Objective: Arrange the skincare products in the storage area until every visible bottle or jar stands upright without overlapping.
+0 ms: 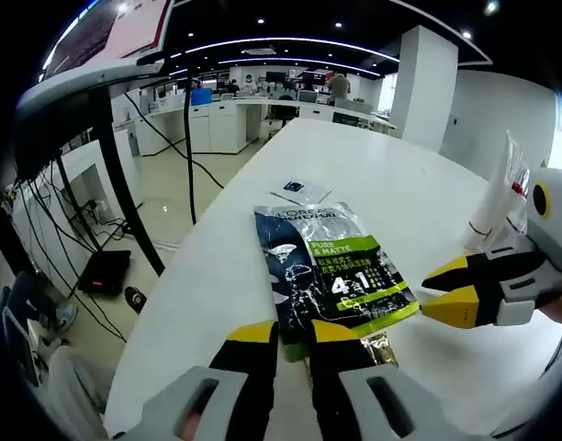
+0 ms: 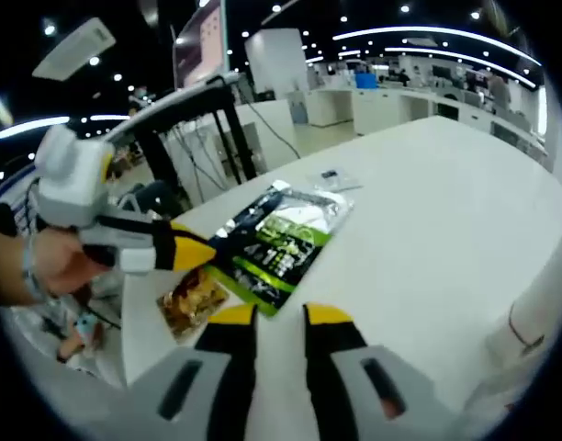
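Pinching the near edge of the green sachet (image 1: 341, 276) with your left gripper (image 1: 292, 338), you hold the right gripper (image 2: 279, 317) slightly spread above the white tabletop (image 2: 428, 211).

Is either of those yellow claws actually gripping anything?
Left gripper pinches the sachet by its near edge. Right gripper is open, holding nothing.

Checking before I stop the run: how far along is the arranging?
Early. Done: nothing stands sorted yet. In hand: the left gripper is closed on the near edge of the green sachet pack, which lies flat on the white table; the right gripper sits open by the pack's side edge. Left: the white tube, a small sachet and a gold packet are untouched.
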